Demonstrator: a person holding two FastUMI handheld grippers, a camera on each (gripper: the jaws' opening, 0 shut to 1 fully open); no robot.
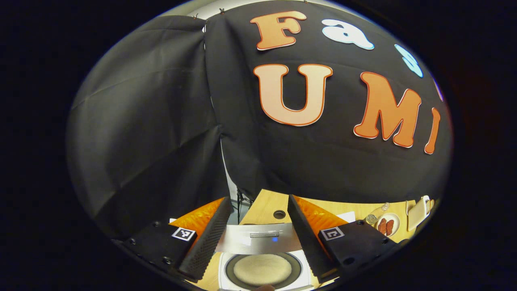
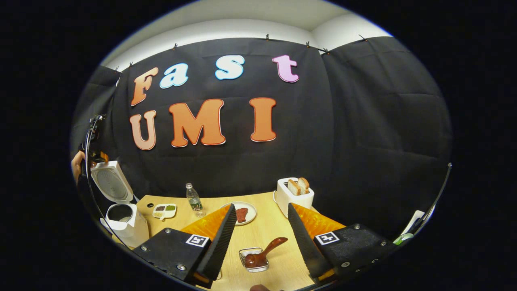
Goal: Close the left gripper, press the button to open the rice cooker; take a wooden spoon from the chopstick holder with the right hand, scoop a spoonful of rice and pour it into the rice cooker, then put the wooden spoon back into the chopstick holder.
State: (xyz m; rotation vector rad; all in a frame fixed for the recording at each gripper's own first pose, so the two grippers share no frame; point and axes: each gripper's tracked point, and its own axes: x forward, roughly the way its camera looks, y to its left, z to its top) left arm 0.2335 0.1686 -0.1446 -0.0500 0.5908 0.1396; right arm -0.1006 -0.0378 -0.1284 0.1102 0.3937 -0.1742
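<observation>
The white rice cooker (image 2: 123, 220) stands at the table's left end with its lid (image 2: 110, 184) raised. In the left gripper view I look down into its pot (image 1: 262, 268), which holds a beige mound like rice, behind a silver panel (image 1: 258, 238) with a blue light. My left gripper (image 1: 259, 202) hangs open above the cooker; it also appears far left (image 2: 92, 135), held by a hand (image 2: 76, 165). The wooden spoon (image 2: 262, 254) rests in a small holder (image 2: 254, 260), handle leaning up to the right. Just above it my right gripper (image 2: 261, 208) is open and empty.
On the wooden table (image 2: 266, 230) stand a white toaster (image 2: 295, 194) with bread slices, a water bottle (image 2: 194, 200), a plate of meat (image 2: 242, 213) and a small divided dish (image 2: 163, 210). The plate (image 1: 387, 225) and bottle (image 1: 375, 214) lie to the cooker's right.
</observation>
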